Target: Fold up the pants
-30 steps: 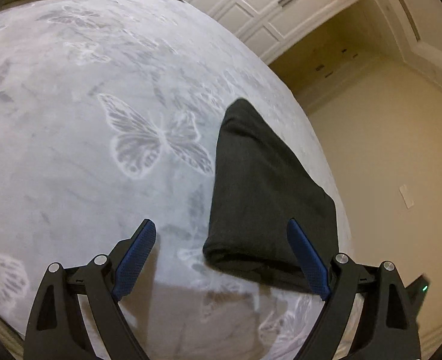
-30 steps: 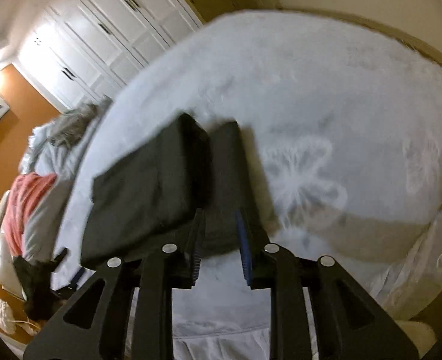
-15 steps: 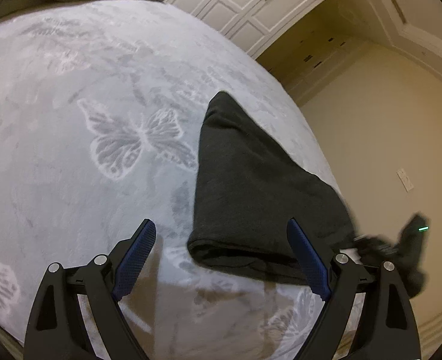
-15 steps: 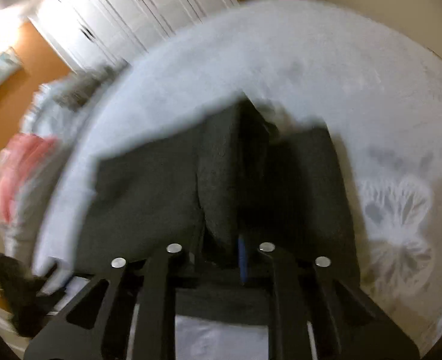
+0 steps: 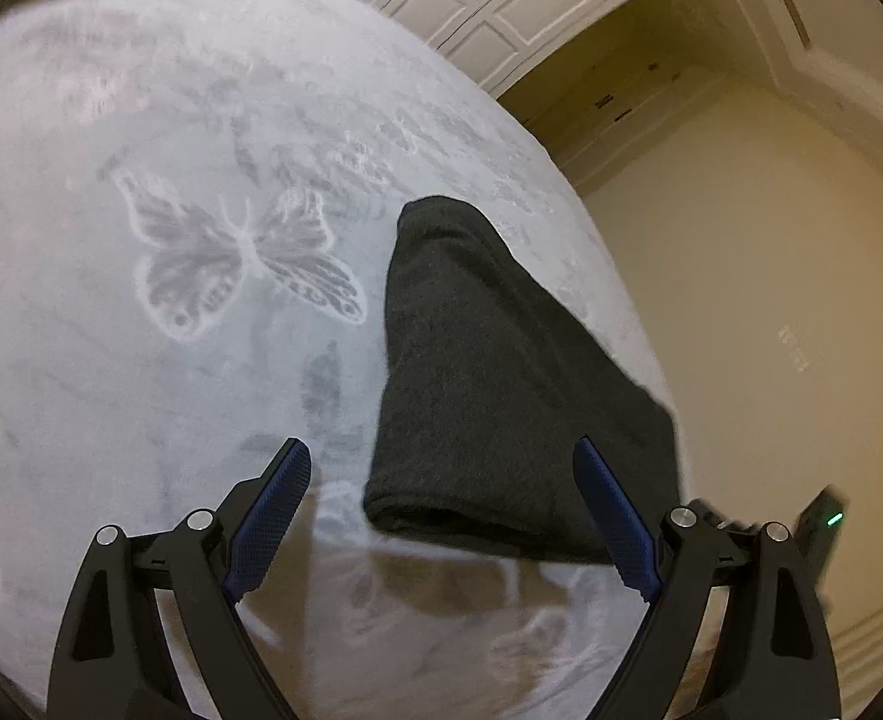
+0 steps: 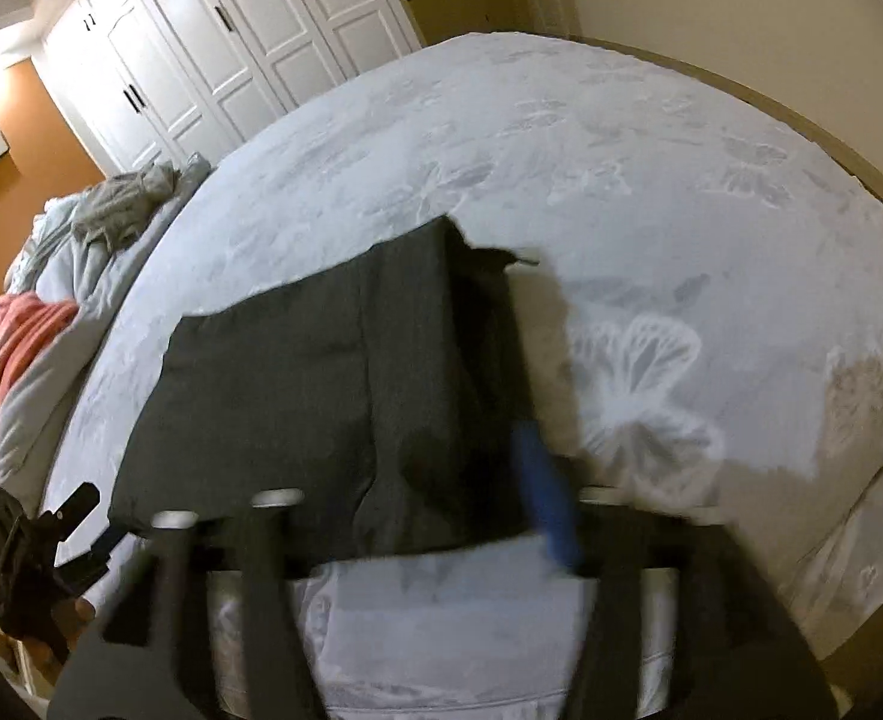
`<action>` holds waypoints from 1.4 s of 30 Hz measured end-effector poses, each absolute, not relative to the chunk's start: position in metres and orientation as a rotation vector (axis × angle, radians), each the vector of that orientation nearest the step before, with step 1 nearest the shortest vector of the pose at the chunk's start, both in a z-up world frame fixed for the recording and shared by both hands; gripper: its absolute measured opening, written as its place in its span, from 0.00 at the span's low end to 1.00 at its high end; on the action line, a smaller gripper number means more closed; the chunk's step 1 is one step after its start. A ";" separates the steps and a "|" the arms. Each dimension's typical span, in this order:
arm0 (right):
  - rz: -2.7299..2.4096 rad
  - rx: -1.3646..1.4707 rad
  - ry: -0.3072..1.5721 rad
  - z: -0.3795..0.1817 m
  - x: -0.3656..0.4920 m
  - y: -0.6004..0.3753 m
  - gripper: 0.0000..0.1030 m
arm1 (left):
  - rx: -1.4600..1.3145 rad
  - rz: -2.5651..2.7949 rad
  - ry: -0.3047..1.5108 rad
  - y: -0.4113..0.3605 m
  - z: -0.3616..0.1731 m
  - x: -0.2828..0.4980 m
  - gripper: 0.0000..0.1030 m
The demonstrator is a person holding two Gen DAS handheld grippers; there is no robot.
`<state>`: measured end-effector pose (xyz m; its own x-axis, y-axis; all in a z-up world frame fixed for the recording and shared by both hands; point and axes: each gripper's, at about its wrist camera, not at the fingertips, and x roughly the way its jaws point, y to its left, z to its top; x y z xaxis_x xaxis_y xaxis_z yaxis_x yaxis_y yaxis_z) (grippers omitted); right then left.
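Observation:
The dark grey pants (image 5: 501,384) lie folded into a flat stack on the pale butterfly-print bedspread (image 5: 141,360). My left gripper (image 5: 441,510) is open and empty, hovering just short of the stack's near edge, its right finger over the cloth. In the right wrist view the same pants (image 6: 321,402) lie folded near the bed's front edge. My right gripper (image 6: 417,498) is blurred by motion; its jaws stand wide apart with the blue pad (image 6: 546,498) over the stack's right edge, holding nothing.
A heap of grey and pink bedding (image 6: 51,300) sits at the bed's far left. White wardrobe doors (image 6: 231,54) stand behind the bed. The left gripper (image 6: 39,552) shows at the left edge. Beige floor (image 5: 771,330) lies beyond the bed's right side.
My right gripper, shut on a fold of the pants a second ago, has laid it down and opened. The left gripper stayed open and drifted slightly.

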<state>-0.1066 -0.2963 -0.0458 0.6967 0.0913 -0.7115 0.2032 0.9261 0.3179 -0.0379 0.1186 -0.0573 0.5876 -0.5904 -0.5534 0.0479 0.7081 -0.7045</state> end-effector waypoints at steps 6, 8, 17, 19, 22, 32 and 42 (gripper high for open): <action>-0.007 0.527 0.923 -0.087 -0.059 -0.304 0.62 | -0.751 -0.465 0.941 0.097 -0.071 -0.006 0.57; 0.062 0.553 0.926 -0.085 -0.053 -0.301 0.28 | -0.725 -0.469 0.973 0.092 -0.067 0.001 0.15; 0.254 0.414 0.893 -0.032 -0.104 -0.276 0.55 | -0.485 -0.295 0.915 0.134 -0.018 -0.066 0.39; 0.019 0.224 0.942 -0.061 -0.116 -0.271 0.56 | -0.386 -0.133 0.931 0.139 -0.036 -0.078 0.39; 0.025 0.251 0.829 -0.047 -0.136 -0.272 0.35 | -0.434 -0.148 0.852 0.147 -0.025 -0.102 0.40; 0.106 0.152 0.910 -0.066 -0.055 -0.232 0.05 | -0.203 -0.223 0.759 0.068 -0.011 -0.072 0.66; 0.041 0.364 0.834 -0.053 -0.108 -0.258 0.10 | -0.096 -0.196 0.798 0.058 -0.047 -0.067 0.66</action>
